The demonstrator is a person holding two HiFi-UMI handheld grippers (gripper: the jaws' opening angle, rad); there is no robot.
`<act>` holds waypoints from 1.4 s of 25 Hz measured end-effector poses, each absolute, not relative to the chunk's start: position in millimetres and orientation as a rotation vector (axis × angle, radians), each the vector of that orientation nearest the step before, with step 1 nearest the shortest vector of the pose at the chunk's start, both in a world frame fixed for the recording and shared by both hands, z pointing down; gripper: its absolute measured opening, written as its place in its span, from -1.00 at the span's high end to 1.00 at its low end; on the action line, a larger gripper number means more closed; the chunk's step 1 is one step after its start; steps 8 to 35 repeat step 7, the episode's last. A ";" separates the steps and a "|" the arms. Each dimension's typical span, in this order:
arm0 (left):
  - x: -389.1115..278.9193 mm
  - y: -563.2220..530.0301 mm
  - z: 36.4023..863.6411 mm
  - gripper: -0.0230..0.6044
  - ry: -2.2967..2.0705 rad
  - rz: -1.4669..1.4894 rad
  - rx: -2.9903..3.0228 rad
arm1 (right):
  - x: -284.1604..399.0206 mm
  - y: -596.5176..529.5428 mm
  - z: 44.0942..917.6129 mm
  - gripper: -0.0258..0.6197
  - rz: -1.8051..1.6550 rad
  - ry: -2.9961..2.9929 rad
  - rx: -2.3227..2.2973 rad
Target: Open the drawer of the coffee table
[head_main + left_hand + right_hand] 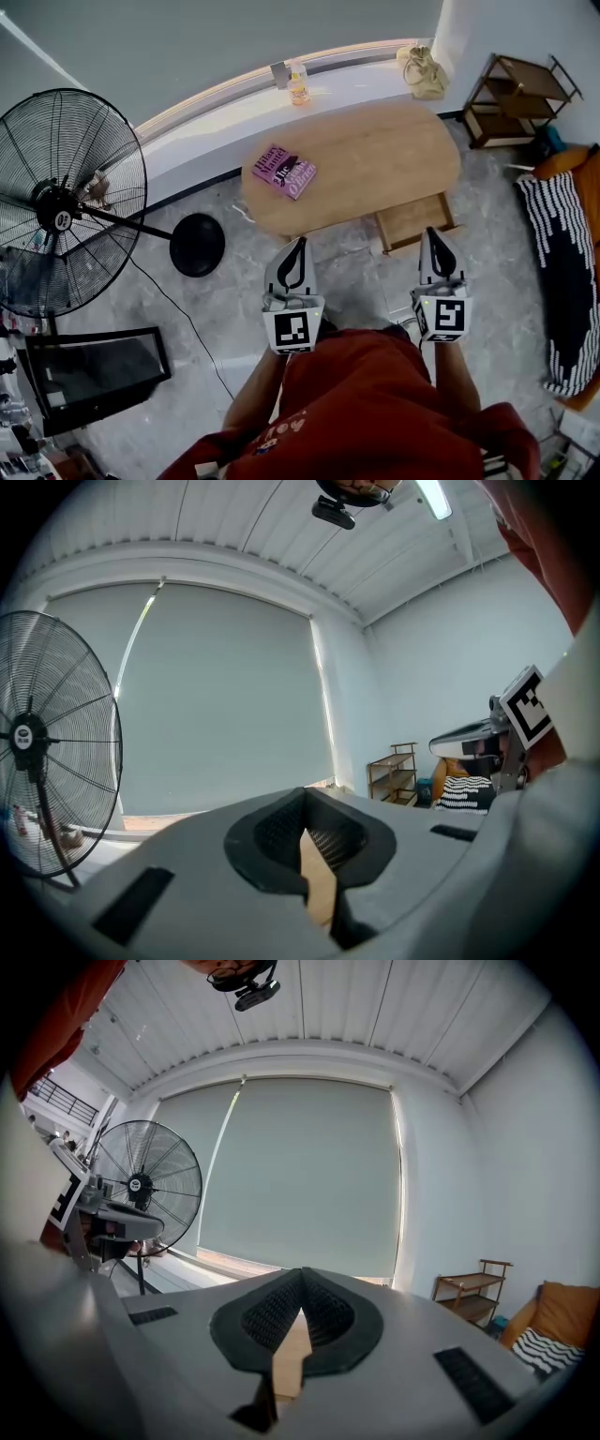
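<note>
Drawer stood pulled out from the near side of the coffee table (a purple book lay on top). Left gripper and right gripper hung near it, jaws pressed together, empty.

coffee table: matt light wood | drawer: same wood | fan: black metal wire
</note>
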State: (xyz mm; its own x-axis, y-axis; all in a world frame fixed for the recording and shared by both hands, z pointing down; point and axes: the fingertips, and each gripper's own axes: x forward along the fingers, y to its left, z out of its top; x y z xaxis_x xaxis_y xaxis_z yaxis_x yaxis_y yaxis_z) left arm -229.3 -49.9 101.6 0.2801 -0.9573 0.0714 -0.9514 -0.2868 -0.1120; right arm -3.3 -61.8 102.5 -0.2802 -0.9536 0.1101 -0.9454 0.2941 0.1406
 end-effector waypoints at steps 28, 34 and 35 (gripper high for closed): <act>-228.9 -47.6 100.1 0.91 1.846 -0.198 -2.478 | -4.2 -59.5 99.5 0.93 -0.081 -2.386 1.765; -228.9 -47.6 100.1 0.91 1.846 -0.198 -2.478 | -4.2 -59.5 99.5 0.93 -0.081 -2.386 1.765; -228.9 -47.6 100.1 0.91 1.846 -0.198 -2.478 | -4.2 -59.5 99.5 0.93 -0.081 -2.386 1.765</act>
